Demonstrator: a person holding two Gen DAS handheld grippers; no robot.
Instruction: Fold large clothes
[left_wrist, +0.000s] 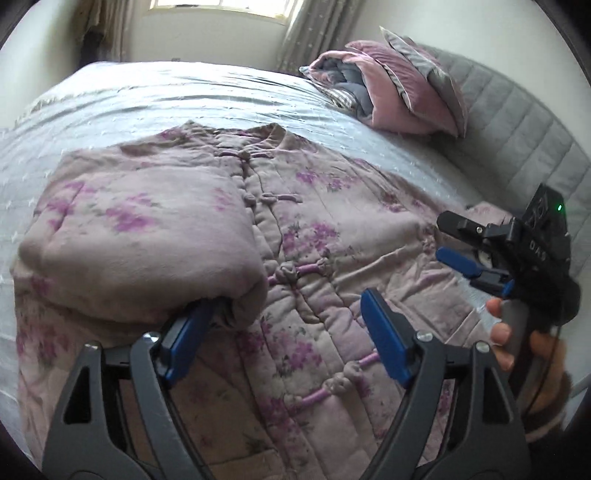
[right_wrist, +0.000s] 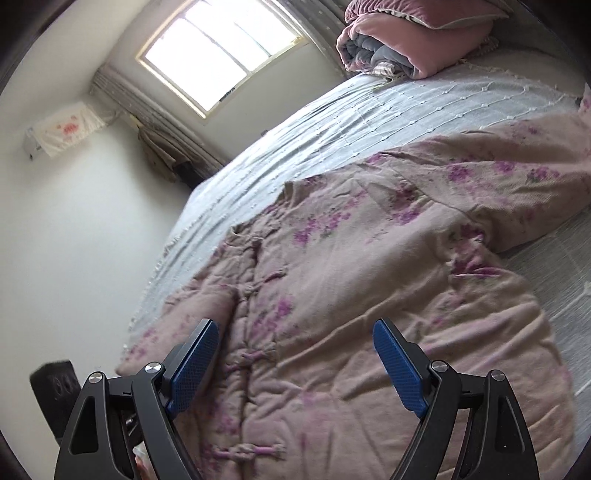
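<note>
— What are you seeing on the bed right now?

— One padded jacket (left_wrist: 303, 236), pink with purple flowers, is lying flat and front-up on the pale blue bedspread (left_wrist: 155, 96). One sleeve (left_wrist: 140, 236) is lying folded across its chest; the other sleeve (right_wrist: 491, 177) is stretching out sideways over the bedspread.

— And your two tools?

— I am holding one in each hand. My left gripper (left_wrist: 280, 332) is standing wide, with nothing pressed between its two blue pads; the cuff end of the folded sleeve is lying just beside one pad, perhaps touching it, though the blur there is making that hard to judge. My right gripper (right_wrist: 295, 362) is also standing wide and gripping nothing, hovering over the front of the jacket near its row of fastenings. From the left camera I am seeing that right gripper (left_wrist: 448, 242) off to the side, with my hand (left_wrist: 513, 332) wrapped around its handle.

— How many fastenings are you counting?

— Five knotted cloth fastenings (left_wrist: 295, 271) are showing down the front in the left view.

— Anything else up there?

— One folded quilt (left_wrist: 351, 85) and two pillows (left_wrist: 417, 77) are sitting stacked against the grey headboard (left_wrist: 517, 122). One window (right_wrist: 221, 51) is glowing beyond the far side of the bed.
</note>
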